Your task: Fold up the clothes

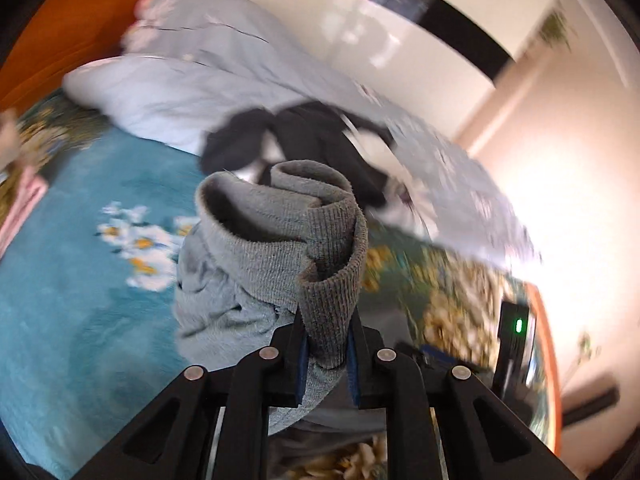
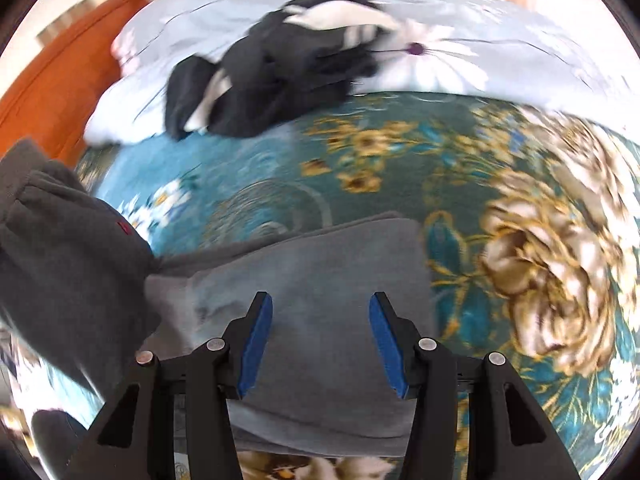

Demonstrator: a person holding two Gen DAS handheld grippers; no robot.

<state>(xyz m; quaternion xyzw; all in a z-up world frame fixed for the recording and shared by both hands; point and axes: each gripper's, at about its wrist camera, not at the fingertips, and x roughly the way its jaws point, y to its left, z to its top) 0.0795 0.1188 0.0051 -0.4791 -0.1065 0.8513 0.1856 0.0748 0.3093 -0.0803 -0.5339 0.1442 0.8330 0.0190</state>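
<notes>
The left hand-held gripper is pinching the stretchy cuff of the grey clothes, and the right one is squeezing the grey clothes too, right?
Not quite. The left hand-held gripper does pinch the grey ribbed cuff. But the right wrist view shows the right hand-held gripper open, its blue pads spread apart above the grey garment, squeezing nothing.

I see a grey sweatshirt [image 1: 256, 248] with its ribbed cuff pinched between the pads of my left tool [image 1: 327, 354] — the knit band curls up into an open loop just ahead of the fingertips, with crumpled fleece hanging to the left of it. Under my right tool [image 2: 321, 344] the same grey garment [image 2: 320, 280] lies flat on the bed, its folded edge running just ahead — a darker bunched part sits off to the left.
</notes>
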